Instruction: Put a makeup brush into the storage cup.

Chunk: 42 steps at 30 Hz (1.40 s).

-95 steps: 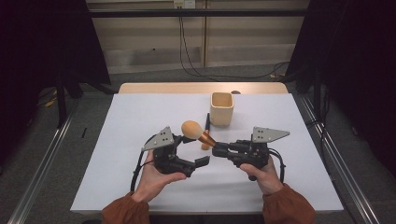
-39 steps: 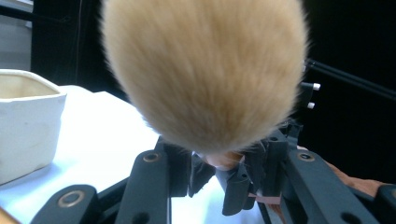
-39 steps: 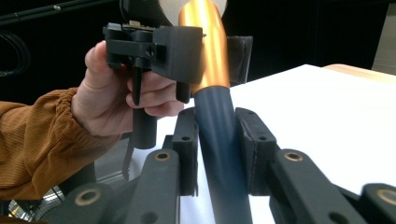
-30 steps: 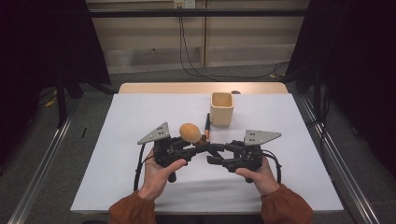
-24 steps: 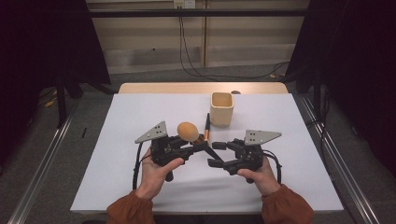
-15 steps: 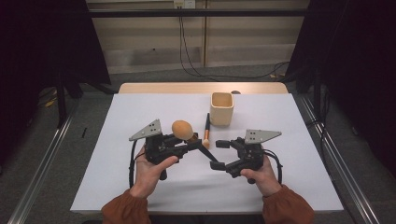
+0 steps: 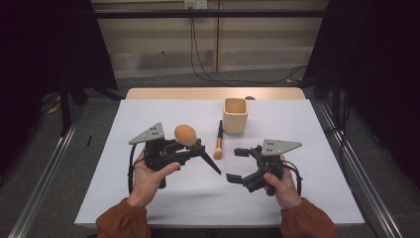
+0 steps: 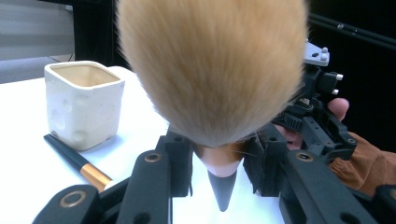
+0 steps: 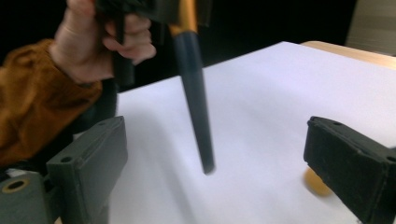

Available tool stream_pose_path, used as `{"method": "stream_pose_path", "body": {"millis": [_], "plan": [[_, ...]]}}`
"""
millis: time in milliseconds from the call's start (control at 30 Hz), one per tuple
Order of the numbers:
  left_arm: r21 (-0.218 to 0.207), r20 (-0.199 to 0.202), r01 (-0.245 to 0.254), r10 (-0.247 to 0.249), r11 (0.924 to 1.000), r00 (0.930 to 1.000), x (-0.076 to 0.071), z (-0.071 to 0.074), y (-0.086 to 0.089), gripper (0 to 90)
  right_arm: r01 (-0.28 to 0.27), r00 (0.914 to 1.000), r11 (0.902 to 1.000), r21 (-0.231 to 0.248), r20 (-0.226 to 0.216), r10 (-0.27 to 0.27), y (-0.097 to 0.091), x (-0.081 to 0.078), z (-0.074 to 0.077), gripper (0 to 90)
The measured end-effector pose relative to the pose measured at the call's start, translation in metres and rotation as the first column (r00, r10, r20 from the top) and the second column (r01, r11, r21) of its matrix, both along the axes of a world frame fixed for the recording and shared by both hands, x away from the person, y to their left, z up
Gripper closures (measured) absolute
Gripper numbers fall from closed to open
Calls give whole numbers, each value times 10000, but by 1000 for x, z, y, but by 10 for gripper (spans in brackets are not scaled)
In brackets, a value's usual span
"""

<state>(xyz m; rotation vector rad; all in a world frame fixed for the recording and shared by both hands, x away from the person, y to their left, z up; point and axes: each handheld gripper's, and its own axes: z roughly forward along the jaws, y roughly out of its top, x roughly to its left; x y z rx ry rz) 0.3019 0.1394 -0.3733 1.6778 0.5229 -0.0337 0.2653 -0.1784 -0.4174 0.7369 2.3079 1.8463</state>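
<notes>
- While held above the bench point(image 7: 148, 106), the big powder brush point(image 7: 185, 134) sits pinched at its collar by the left gripper point(image 7: 190, 153) fingers.
- Light; soft head crushes, glossy tapered handle slips: hold the collar.
- Right gripper point(image 7: 237, 164) fingers have just been opening: spread, empty.

A rectangular bench point(image 7: 148, 198) seen from above, its top covered by a white sheet, with a strip of bare light wood left showing along the far edge. Two things lie directly on the white surface — a small cream square cup point(image 7: 235, 115), standing upright toward the far side and open at the top, and a slim make-up brush point(image 7: 218, 141) lying flat just beside the cup, its black handle pointing to the far edge and its small orange tip toward the person. A small dark object sits at the far wooden edge — too small to identify.
</notes>
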Motion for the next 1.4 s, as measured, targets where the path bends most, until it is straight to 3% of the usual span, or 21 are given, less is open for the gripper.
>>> {"method": "stream_pose_path", "body": {"millis": [167, 267, 467, 600, 833, 967, 1167, 1333, 1400], "plan": [[451, 25, 63, -64, 9990, 10000, 1, 2, 1, 654, 435, 9990, 9985, -322, 93, -432, 1, -3, -5, 29], [754, 3, 138, -138, 9971, 9999, 2, 4, 1, 654, 717, 9963, 9972, -216, 484, -706, 3, -4, -8, 17], [1399, -65, 374, -369, 9895, 9993, 4, 8, -3, 655, 1133, 9915, 9934, -198, 666, -1118, 5, -6, -11, 6], [1545, -124, 421, -407, 9871, 9991, 4, 7, -8, 654, 962, 9938, 9947, -375, 602, -939, 9, -7, -12, 0], [2316, -259, 657, -614, 9706, 9978, 5, 7, -17, 654, 653, 9955, 9966, -494, 724, -616, 23, -8, -14, 0], [2531, -282, 814, -767, 9640, 9967, 6, 8, -21, 655, 498, 9957, 9979, -418, 800, -463, 30, -6, -13, 0], [2725, -318, 990, -939, 9570, 9951, 4, 5, -27, 655, 392, 9969, 9986, -342, 693, -368, 44, -5, -12, 17], [2686, -410, 1085, -1011, 9571, 9940, 3, 1, -33, 655, 404, 9981, 9983, -422, 481, -383, 52, -3, -12, 26], [2732, -432, 1111, -1032, 9555, 9937, 3, -1, -35, 654, 469, 9973, 9973, -566, 589, -436, 54, -3, -12, 96]]}}
